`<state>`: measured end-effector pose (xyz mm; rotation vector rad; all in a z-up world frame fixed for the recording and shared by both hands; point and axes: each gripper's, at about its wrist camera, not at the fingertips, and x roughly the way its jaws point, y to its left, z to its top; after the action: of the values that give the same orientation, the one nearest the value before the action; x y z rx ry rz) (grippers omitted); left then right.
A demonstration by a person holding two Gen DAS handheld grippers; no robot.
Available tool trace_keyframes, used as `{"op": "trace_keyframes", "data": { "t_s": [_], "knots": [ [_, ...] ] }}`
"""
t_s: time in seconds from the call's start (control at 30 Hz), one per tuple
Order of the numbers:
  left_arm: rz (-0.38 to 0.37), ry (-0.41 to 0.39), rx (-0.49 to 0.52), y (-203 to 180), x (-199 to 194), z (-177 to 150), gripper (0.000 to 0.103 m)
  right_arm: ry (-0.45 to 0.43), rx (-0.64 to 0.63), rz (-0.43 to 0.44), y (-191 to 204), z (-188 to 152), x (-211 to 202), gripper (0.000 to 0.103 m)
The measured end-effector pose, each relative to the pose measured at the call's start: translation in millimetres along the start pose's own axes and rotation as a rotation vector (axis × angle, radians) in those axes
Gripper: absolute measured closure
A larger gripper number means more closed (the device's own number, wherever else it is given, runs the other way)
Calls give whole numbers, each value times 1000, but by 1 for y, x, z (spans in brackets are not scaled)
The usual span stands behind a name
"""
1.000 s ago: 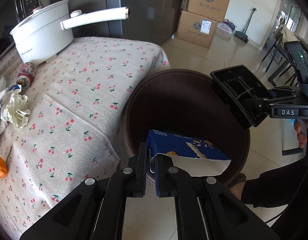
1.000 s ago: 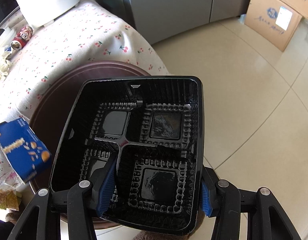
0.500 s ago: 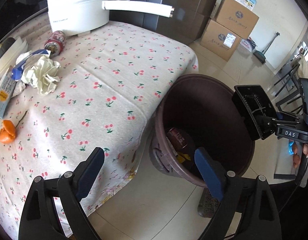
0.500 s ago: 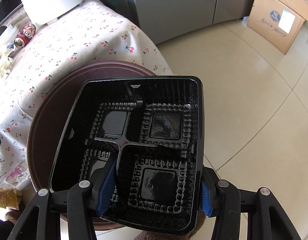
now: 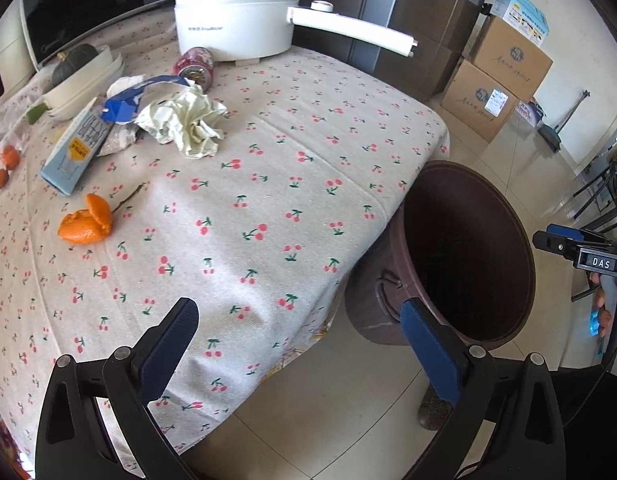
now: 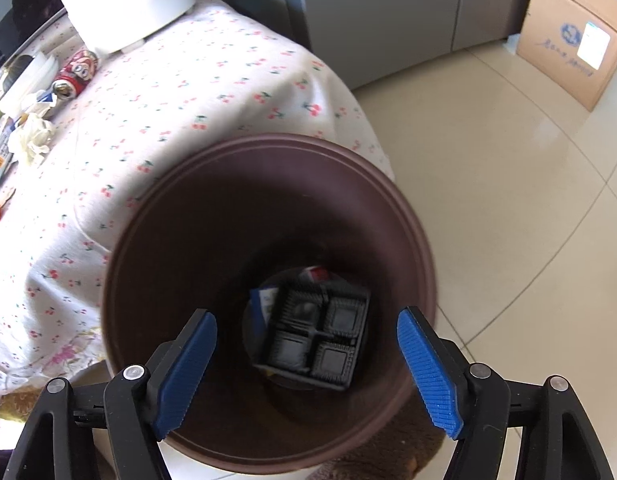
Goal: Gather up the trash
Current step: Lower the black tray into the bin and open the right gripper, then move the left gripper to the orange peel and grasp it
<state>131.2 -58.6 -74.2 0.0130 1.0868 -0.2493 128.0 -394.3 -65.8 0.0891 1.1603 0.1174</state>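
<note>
Black compartment tray (image 6: 314,336) and a blue carton already in the brown bin (image 6: 388,184), both grippers' jaws just opened and released, empty; orange peel (image 5: 86,222), crumpled paper (image 5: 186,122), soda can (image 5: 194,66) left on the far-left worktop (image 5: 268,184).

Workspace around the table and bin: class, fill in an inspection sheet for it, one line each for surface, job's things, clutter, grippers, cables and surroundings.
Surface: cherry-print tablecloth covers the table.
Job's things: brown bin on the floor beside the table holds a black tray; crumpled paper, drink carton, can and orange peel lie on the table.
Clutter: white pot, stacked bowls.
Grippers: left hand-held gripper open, empty; right hand-held gripper open above the bin, its jaws have just been opening, nothing between them.
Cables: nothing seen.
Surroundings: tiled floor, cardboard boxes.
</note>
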Motion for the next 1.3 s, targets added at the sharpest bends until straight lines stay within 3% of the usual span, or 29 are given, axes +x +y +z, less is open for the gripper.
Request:
{"op": "trace_keyframes", "data": {
  "t_s": [0.4, 0.77, 0.97, 1.17, 1.3],
  "knots": [
    [50, -36, -133, 63, -28, -14, 0, -1, -76, 40, 64, 18, 4, 21],
    [58, -37, -315, 126, -36, -24, 0, 5, -174, 55, 122, 34, 13, 19],
    [61, -34, -372, 150, -32, -14, 0, 5, -194, 75, 146, 49, 18, 19],
    [129, -33, -412, 165, -17, 6, 1, 4, -188, 90, 167, 64, 25, 18],
    [135, -63, -461, 174, -3, 20, 1, 16, -164, 102, 177, 73, 34, 18]
  ]
}}
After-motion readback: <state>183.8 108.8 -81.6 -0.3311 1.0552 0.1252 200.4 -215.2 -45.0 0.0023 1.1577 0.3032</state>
